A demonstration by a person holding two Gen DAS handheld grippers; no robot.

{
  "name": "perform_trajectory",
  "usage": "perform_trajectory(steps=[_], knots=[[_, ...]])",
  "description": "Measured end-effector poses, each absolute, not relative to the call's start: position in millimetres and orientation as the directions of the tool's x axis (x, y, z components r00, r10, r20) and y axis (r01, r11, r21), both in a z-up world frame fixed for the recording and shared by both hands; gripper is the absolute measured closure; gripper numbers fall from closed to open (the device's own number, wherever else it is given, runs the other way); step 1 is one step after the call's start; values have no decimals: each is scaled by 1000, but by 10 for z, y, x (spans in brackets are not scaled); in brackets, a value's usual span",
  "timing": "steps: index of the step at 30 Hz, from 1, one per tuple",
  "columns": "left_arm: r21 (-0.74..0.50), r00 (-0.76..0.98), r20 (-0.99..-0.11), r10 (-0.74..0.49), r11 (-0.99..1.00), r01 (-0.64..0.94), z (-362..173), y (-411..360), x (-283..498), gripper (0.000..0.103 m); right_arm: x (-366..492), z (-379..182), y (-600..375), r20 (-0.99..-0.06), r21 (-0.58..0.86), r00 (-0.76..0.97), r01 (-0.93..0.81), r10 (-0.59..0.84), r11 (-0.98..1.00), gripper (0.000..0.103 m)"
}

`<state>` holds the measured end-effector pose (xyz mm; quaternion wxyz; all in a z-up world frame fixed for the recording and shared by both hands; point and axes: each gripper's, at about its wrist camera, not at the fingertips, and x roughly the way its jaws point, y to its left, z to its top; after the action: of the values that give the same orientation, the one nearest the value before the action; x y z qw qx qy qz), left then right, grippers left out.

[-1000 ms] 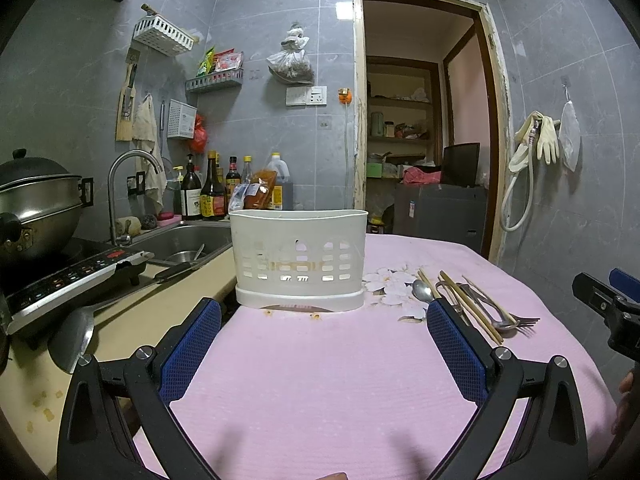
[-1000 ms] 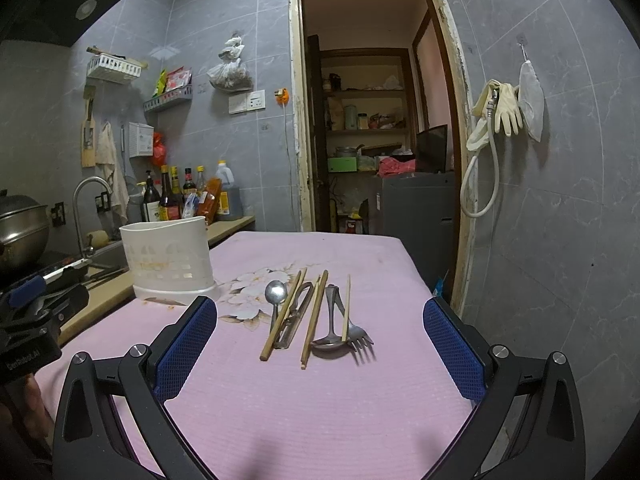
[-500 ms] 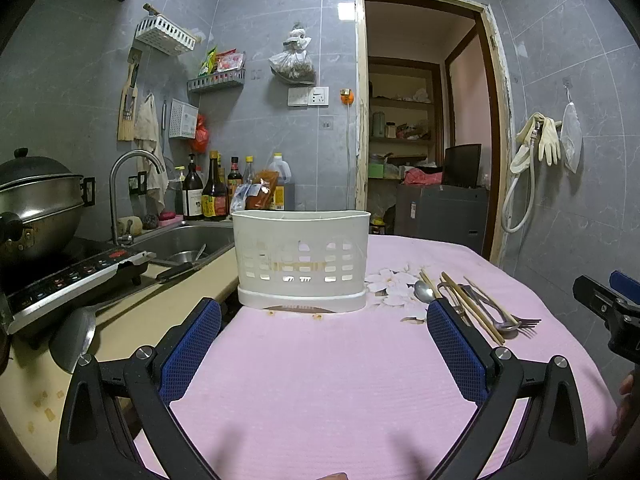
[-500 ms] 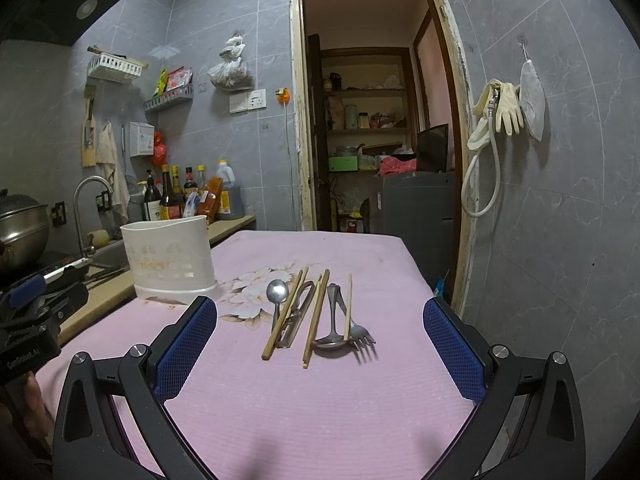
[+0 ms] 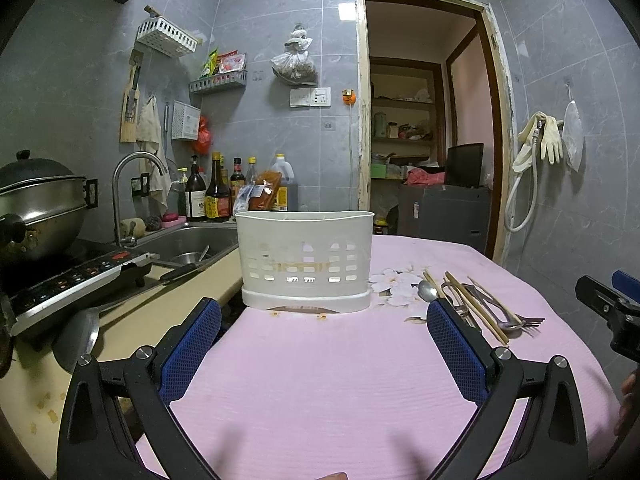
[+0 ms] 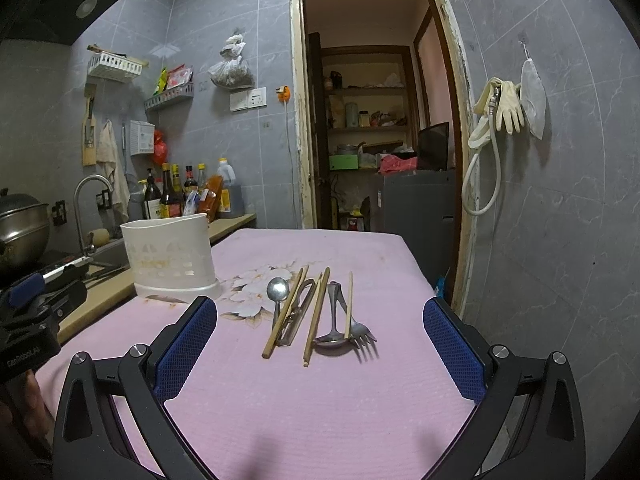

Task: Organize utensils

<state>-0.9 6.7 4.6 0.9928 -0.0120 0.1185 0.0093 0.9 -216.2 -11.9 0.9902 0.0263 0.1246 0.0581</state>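
Observation:
A white slotted utensil holder (image 5: pixel 305 260) stands upright on the pink tablecloth (image 5: pixel 320 372), straight ahead of my open, empty left gripper (image 5: pixel 322 332). It also shows at the left in the right wrist view (image 6: pixel 170 254). A pile of utensils lies to its right: wooden chopsticks (image 6: pixel 316 314), a spoon (image 6: pixel 277 291), a fork (image 6: pixel 360 330) and other metal pieces. My right gripper (image 6: pixel 320 332) is open and empty, a short way in front of this pile. The pile also shows in the left wrist view (image 5: pixel 476 306).
A sink (image 5: pixel 188 242) with a tap, sauce bottles (image 5: pixel 216 196), an induction hob (image 5: pixel 76 276) and a steel pot (image 5: pixel 36 208) lie along the counter to the left. A doorway (image 6: pixel 380 120) opens behind the table. The tiled wall with hanging gloves (image 6: pixel 504 108) is at the right.
Both grippers have stayed nearly still and open; the left wrist view has shifted only slightly. Nothing on the table has moved.

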Motion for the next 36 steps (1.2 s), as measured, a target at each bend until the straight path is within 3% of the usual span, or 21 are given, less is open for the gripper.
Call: perform_trajectory(steps=[24,36], knots=[[-24,972,-234,21,999,-27,43,102,9,2,38,-132,-2140,-243,59,962,-116,127,991,0],[-84,956,-291,-41,996,18,186,105,316,2,208,-4,-2203,-241,34,959,-144,148,989,0]])
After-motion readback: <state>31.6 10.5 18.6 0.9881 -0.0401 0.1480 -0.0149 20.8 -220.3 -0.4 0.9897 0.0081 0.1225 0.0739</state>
